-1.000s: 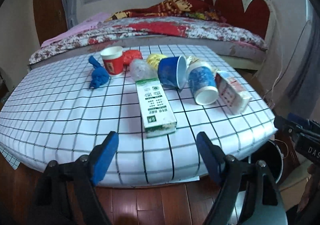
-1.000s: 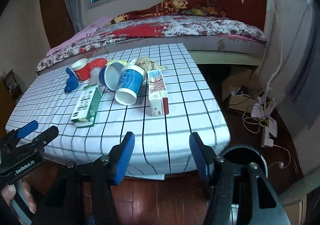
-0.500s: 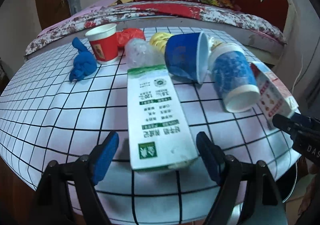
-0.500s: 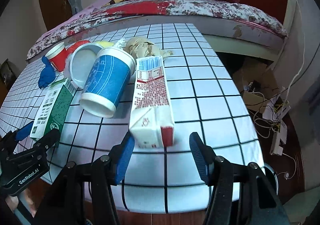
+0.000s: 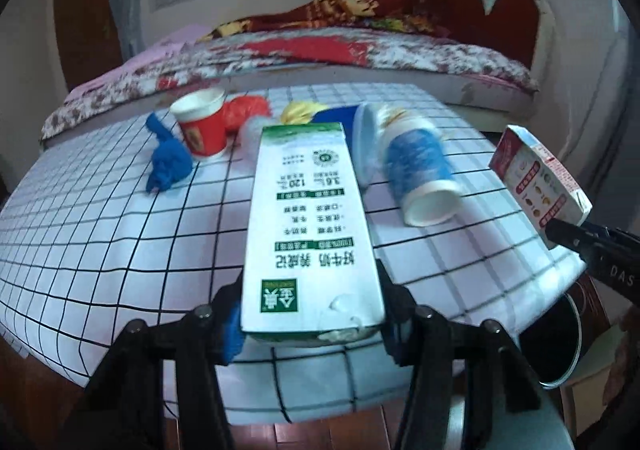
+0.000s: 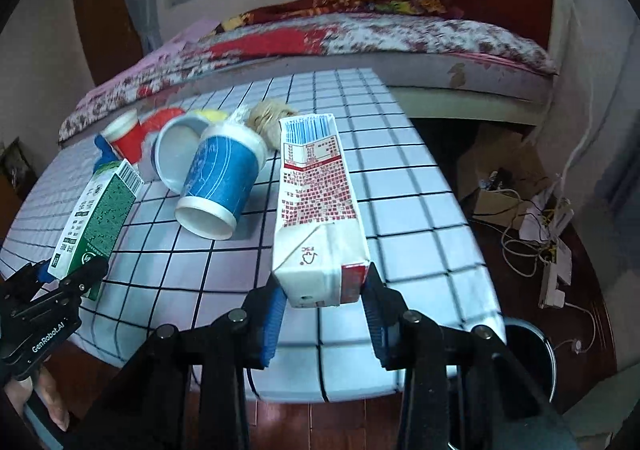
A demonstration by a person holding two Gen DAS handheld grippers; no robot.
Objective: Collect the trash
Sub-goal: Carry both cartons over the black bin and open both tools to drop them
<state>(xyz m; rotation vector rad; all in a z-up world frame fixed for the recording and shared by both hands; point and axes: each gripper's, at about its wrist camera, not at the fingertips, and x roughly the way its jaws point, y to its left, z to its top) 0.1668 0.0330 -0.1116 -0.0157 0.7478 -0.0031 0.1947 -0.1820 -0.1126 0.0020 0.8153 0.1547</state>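
Observation:
A green-and-white milk carton (image 5: 312, 218) sits between my left gripper's (image 5: 310, 314) blue pads, which are closing and press its near end. In the right wrist view this carton (image 6: 100, 218) hangs tilted above the checked tablecloth (image 6: 400, 210). A red-and-white carton (image 6: 316, 210) is between my right gripper's (image 6: 324, 302) pads; these jaws are closing too and squeeze its folded end. From the left wrist view the red carton (image 5: 536, 174) is raised off the table at the right edge.
On the cloth lie a blue paper cup (image 6: 220, 186) on its side, a second blue cup (image 6: 176, 154), a red cup (image 5: 202, 126), a blue crumpled wad (image 5: 168, 162), an orange bag (image 5: 244, 112) and a paper ball (image 6: 272, 122). A dark bin (image 6: 528, 354) stands on the floor by the table's right corner, cables beyond it.
Both grippers came forward over the table edge and their jaws narrowed onto the cartons. The green carton and the red carton now sit in the pads, tipped up off the cloth.

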